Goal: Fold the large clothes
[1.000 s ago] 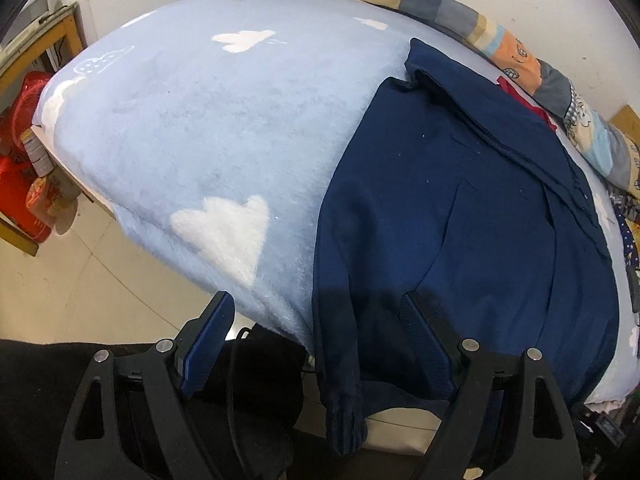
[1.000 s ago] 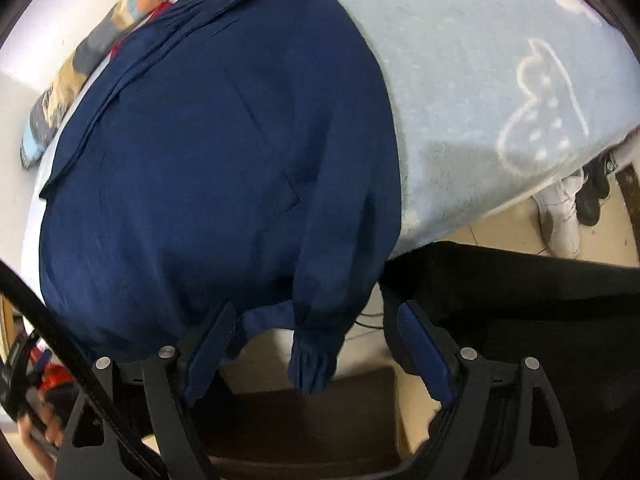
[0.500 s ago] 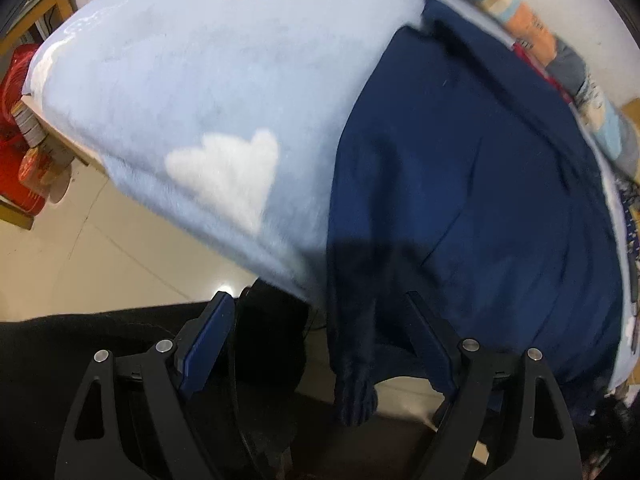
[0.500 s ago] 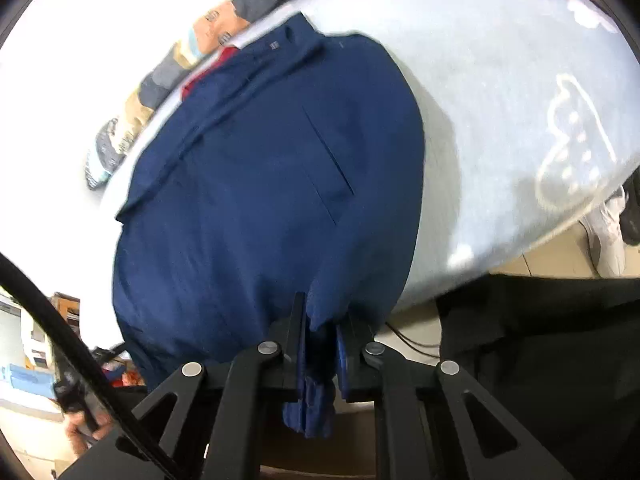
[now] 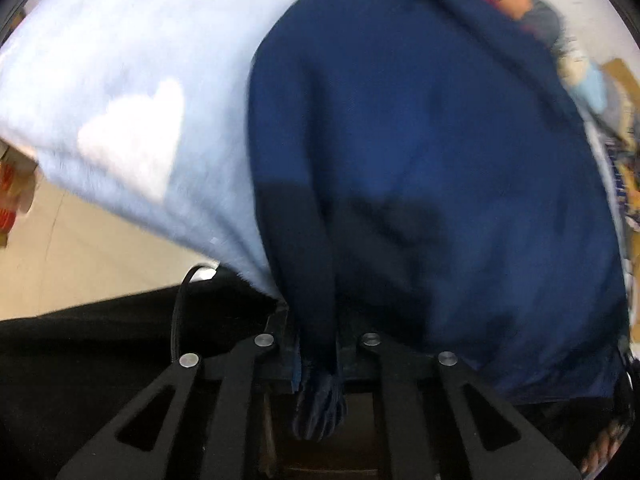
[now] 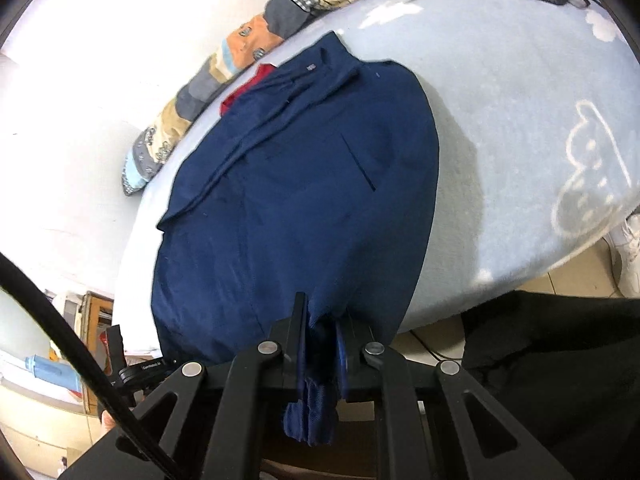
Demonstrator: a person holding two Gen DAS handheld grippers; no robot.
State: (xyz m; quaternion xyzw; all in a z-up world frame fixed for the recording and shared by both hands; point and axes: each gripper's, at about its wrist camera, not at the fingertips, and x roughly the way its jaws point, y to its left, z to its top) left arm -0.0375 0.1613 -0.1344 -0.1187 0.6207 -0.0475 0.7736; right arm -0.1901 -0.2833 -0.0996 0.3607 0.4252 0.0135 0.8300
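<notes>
Garment: navy jacket (image 6: 304,200), spread on the bed (image 6: 520,120), cuffs hanging off the edge.
Handling: soft, limp, probably fairly heavy; best held at the cuffs.
Left gripper (image 5: 318,354): jaws clamping one cuff.
Right gripper (image 6: 322,344): jaws clamping the other cuff.

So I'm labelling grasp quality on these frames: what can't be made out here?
- Left wrist view: motion blur smears the navy blue jacket and the left sleeve cuff; seams unreadable.
- Right wrist view: the closed jaws hide where the right sleeve cuff is pinched.
- Both views: the jacket's hem drops behind the light blue cloud-print blanket edge.
</notes>
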